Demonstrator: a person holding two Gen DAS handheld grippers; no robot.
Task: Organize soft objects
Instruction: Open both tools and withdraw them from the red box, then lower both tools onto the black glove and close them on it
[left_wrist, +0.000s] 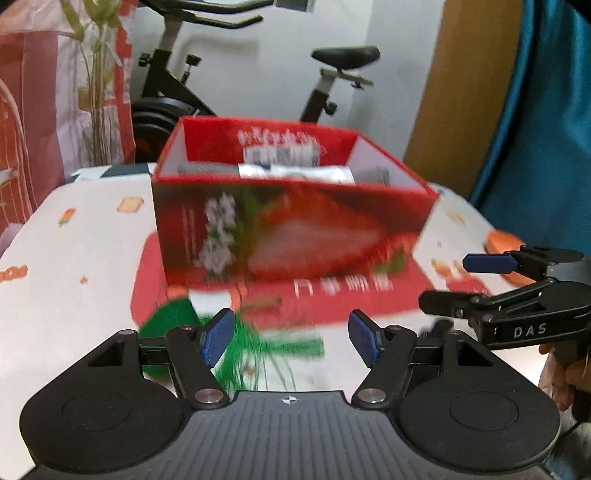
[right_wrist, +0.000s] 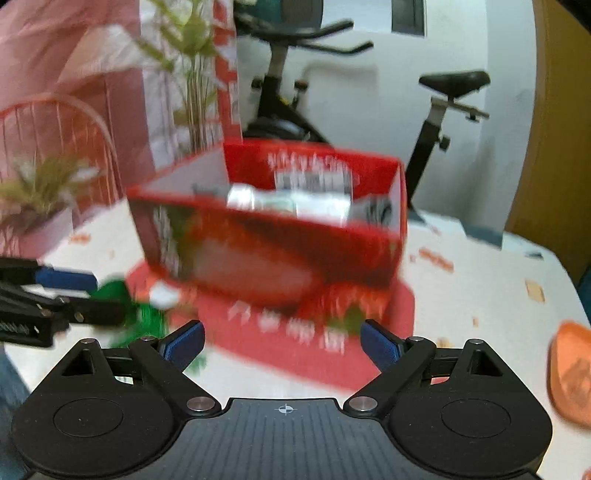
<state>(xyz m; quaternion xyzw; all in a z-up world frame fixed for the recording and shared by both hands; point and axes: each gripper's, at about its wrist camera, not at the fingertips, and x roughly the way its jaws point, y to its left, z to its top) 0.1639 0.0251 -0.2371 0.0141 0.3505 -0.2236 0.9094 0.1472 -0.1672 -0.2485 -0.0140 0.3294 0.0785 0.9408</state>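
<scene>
A red box (left_wrist: 291, 229) with strawberry print is seen near the far edge of the table (left_wrist: 74, 266), on a red lid (left_wrist: 332, 295); blurred packets (left_wrist: 295, 170) are held inside it. The left gripper (left_wrist: 291, 338) is spread open above a green soft object (left_wrist: 173, 321) near the front edge. The right gripper (right_wrist: 282, 343) is also kept open, empty. An orange soft object (right_wrist: 570, 373) is found by the right edge.

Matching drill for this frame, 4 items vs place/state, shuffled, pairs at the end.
Items:
1. red box
2. green object
3. orange object
4. left gripper

Place/state:
A. far right on the table
B. open, nothing between its fingers
C. on the red mat, packets inside
D. on the table by the mat's near left corner

Pairs: 1-C, 2-D, 3-A, 4-B
</scene>
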